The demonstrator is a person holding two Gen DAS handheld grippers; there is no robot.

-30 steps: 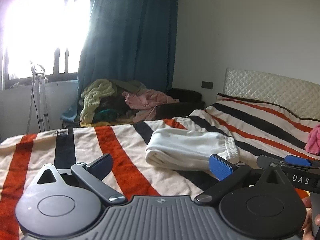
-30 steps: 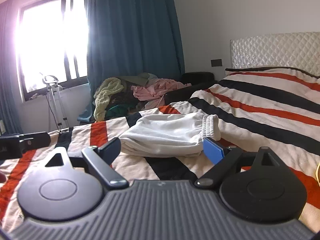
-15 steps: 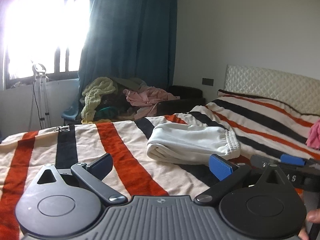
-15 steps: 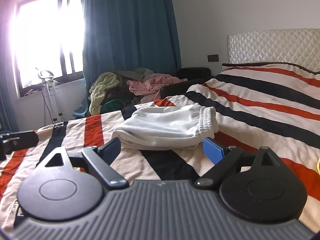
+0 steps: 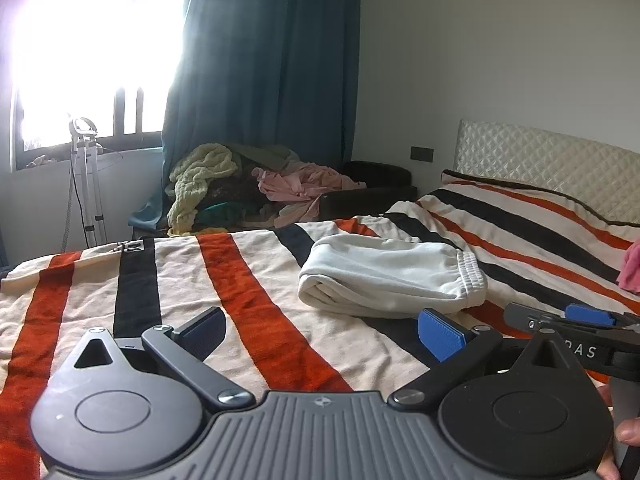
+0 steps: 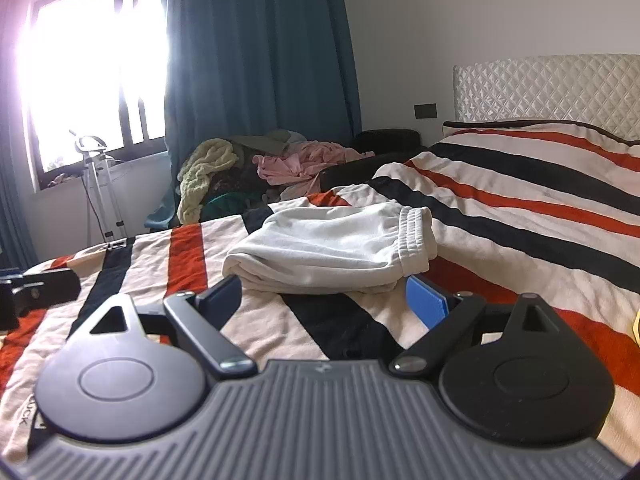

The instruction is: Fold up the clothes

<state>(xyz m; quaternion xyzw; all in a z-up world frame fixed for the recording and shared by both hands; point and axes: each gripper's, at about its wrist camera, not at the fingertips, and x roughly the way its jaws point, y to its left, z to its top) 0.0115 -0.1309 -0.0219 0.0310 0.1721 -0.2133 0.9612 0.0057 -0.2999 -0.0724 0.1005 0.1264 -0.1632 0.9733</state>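
Lying folded on the striped blanket [image 5: 248, 304]: one white garment [image 5: 384, 276], elastic waistband toward the headboard [image 5: 552, 160], just beyond both claws.

Count: two grippers, one folded garment, one heap of loose clothes [image 5: 248, 184] past the far edge of the bed, one pink cloth [image 5: 630, 268] at the right edge of the left view, only partly seen.

Left gripper [image 5: 320, 330]: jaws spread wide, nothing between them, blanket showing in the gap. Right gripper [image 6: 324, 298]: jaws likewise wide apart and empty, the garment's near edge just ahead of the pads; whether the blue pad touches the cloth is hard to say.

Around: dark teal curtain [image 5: 264, 64], bright window [image 5: 88, 52], a metal stand [image 5: 86, 184] below it. Nothing lies between the claws and the garment. Fingertips [image 5: 626, 434] show at the left view's lower right corner.
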